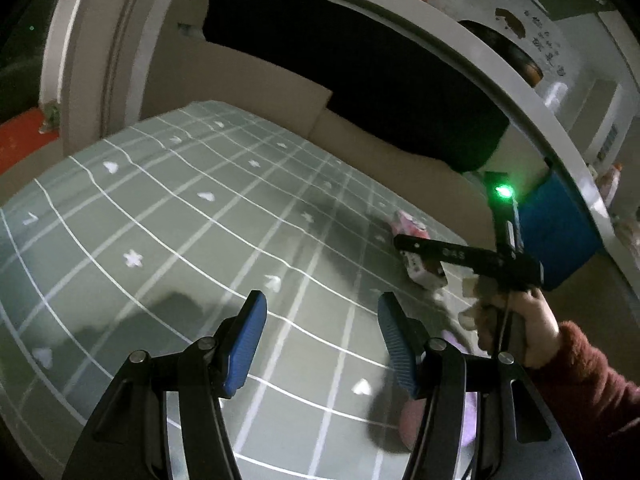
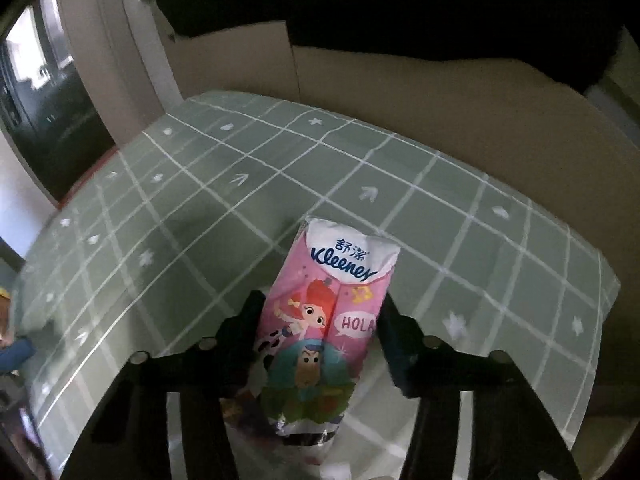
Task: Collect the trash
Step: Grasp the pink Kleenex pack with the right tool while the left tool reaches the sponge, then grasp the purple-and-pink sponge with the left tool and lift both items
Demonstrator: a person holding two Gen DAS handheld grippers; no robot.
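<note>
A pink Kleenex tissue pack (image 2: 328, 312) with cartoon figures lies on the green checked tablecloth (image 2: 200, 208), between the fingers of my right gripper (image 2: 320, 312). The jaws stand close at both sides of the pack; I cannot tell whether they press it. In the left wrist view the right gripper (image 1: 424, 256) shows at the right, held by a hand in a red sleeve, over the same pink pack (image 1: 412, 224). My left gripper (image 1: 322, 312) is open and empty above the cloth (image 1: 160, 220).
A cardboard box (image 2: 440, 92) with a dark opening stands behind the table. A blue container (image 1: 560, 232) sits at the right. A pale door frame (image 1: 100, 60) stands at the back left. A pink object (image 1: 412, 420) lies near the left gripper's right finger.
</note>
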